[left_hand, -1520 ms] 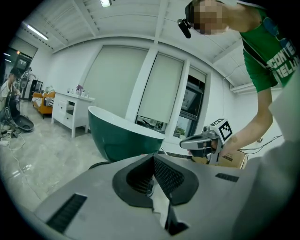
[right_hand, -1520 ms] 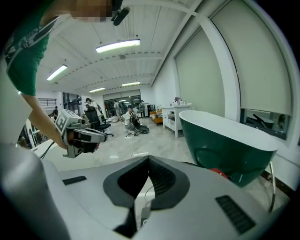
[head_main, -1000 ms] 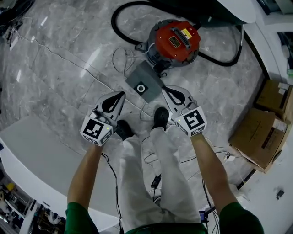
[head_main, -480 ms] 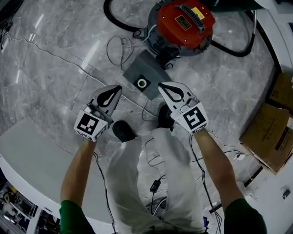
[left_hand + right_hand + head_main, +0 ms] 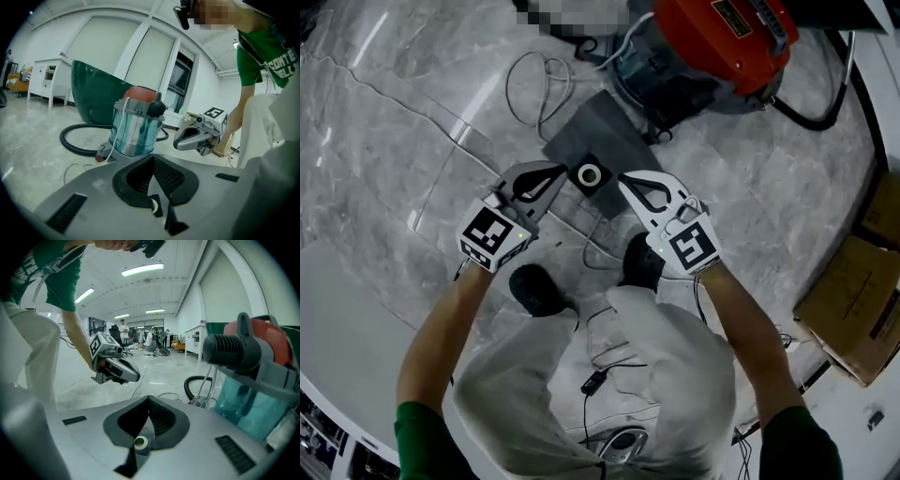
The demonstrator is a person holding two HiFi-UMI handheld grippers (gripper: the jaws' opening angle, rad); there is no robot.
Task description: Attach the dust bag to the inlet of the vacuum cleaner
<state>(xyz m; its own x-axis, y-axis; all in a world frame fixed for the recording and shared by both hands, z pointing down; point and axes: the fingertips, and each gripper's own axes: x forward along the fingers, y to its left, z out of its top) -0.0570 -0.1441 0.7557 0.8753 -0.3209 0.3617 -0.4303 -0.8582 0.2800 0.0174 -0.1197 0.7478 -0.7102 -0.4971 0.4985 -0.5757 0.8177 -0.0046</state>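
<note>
**Approach to the bag, before the pick-up.** The dust bag [image 5: 605, 131] lay flat on the floor [image 5: 412, 122] just in front of the vacuum [image 5: 722, 37], apart from it, with its collar ring [image 5: 589, 174] facing up. The left gripper [image 5: 561, 171] and right gripper [image 5: 623, 178] were poised on either side of the ring, close above the bag. Both pairs of jaws were closed together and held nothing. The bag was not yet grasped, so the task had barely begun. The next move probably called for opening the jaws and taking the stiff collar end from both sides. The bag would then need lifting so its ring squarely faced the vacuum's inlet, which no view showed clearly.
</note>
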